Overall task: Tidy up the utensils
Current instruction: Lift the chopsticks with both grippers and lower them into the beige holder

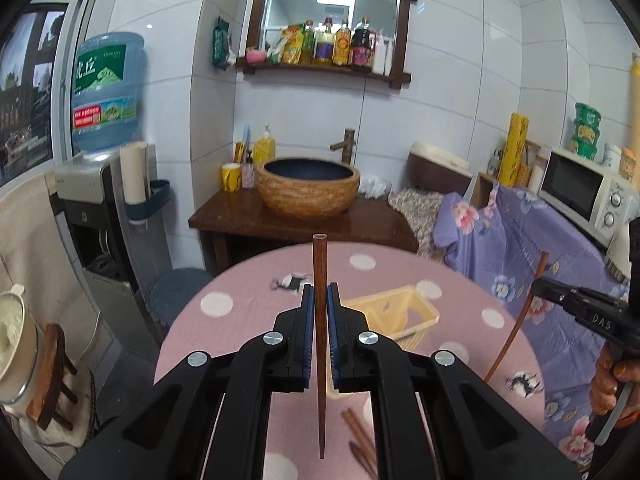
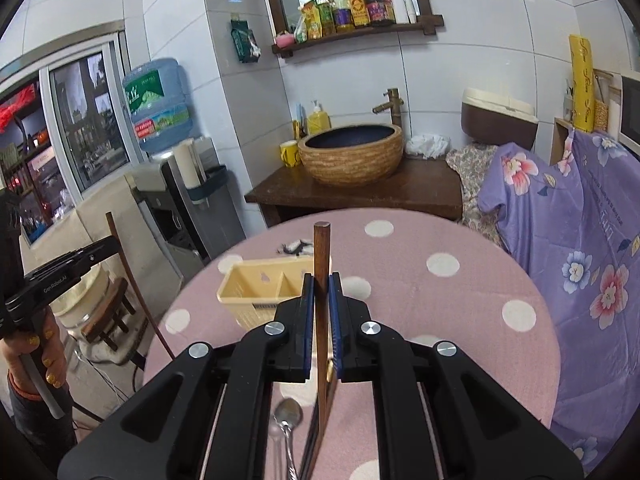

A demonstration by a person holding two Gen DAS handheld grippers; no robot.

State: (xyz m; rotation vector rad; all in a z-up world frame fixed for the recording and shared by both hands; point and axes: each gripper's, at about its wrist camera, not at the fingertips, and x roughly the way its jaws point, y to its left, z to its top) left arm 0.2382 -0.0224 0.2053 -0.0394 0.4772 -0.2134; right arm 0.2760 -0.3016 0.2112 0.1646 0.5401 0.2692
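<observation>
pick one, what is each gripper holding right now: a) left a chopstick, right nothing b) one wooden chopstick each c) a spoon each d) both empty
b: the left gripper is shut on a wooden chopstick that stands upright between its pads, and the right gripper grips another chopstick the same way, while the spoon lies on the pink table.

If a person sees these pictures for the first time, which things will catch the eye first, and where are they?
In each wrist view a dark wooden chopstick stands upright, clamped in black jaws: one in the left gripper, one in the right gripper. Behind them, a pale yellow utensil basket lies on the pink polka-dot tablecloth. Farther back, a woven-look basin sits on a dark wooden counter.
</observation>
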